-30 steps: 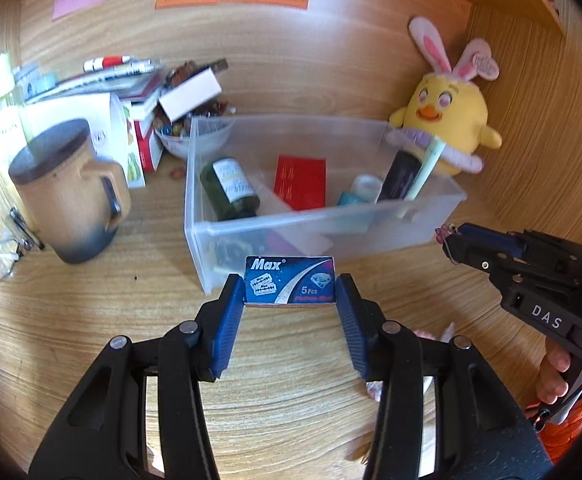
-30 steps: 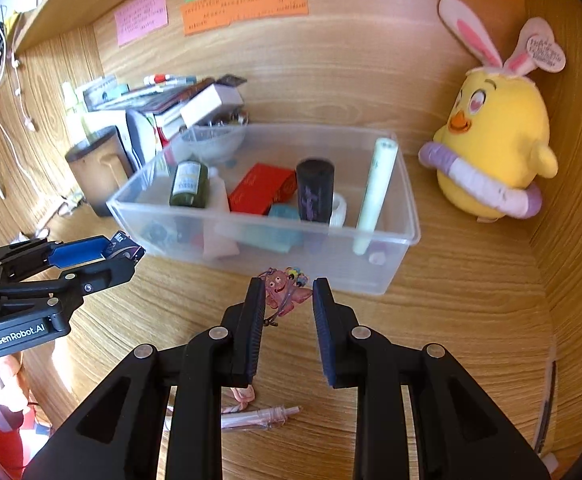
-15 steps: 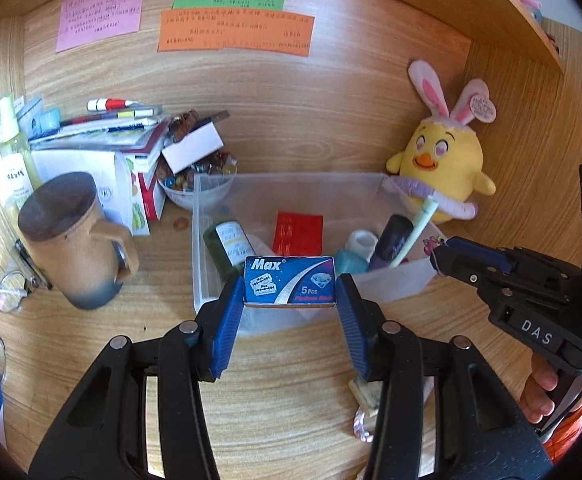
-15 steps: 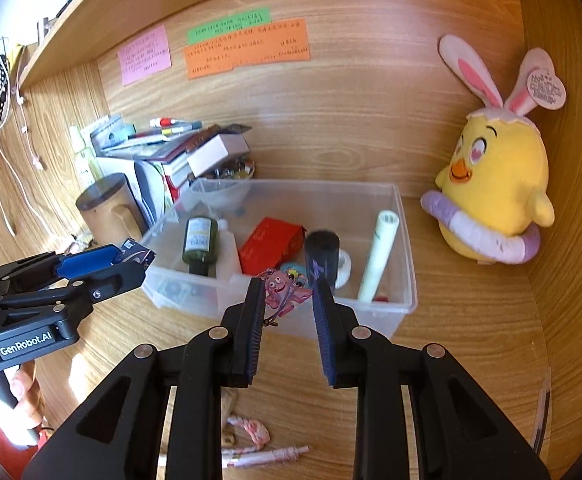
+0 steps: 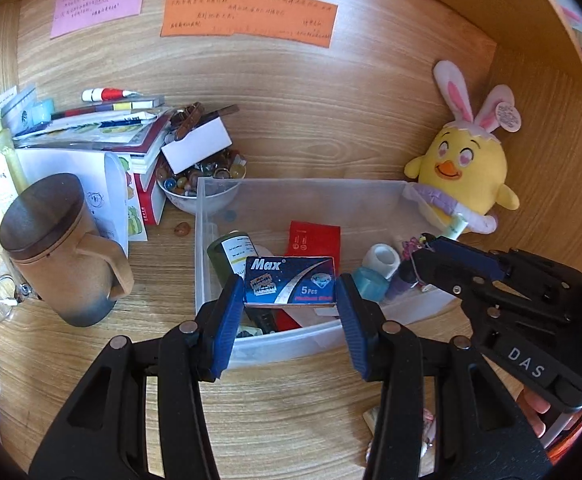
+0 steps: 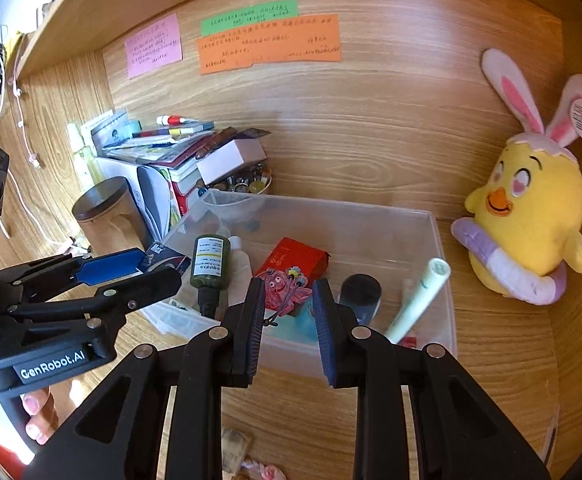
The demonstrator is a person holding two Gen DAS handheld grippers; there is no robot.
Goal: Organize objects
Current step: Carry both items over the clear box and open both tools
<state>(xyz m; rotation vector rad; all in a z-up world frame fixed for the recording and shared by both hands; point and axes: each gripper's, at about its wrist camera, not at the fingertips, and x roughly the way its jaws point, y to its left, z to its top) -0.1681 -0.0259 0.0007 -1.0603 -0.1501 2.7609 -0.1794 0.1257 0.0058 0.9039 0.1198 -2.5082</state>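
Overhead, tongs [image 5: 290, 298] gripping blade box [image 5: 289, 281], bin rim [image 5: 291, 336] below

Right gripper [image 6: 287, 312] clamps pink charm [image 6: 285, 289] over clear bin [image 6: 441, 264].

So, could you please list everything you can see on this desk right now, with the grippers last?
storage bin: one, clear plastic, desk centre.
razor blade box: one, blue, held over the bin's front.
pink charm: one, pink, held over the bin.
green bottle: one, dark green, lying in the bin's left part.
red packet: one, red, inside the bin.
pale tube: one, pale green, leaning in the bin's right end.
plush chick: one, yellow, right of the bin.
lidded mug: one, brown, left of the bin.
sticky notes: three, pink, green, orange, back wall.
left gripper: black and blue, shut on the box.
right gripper: black, shut on the charm.
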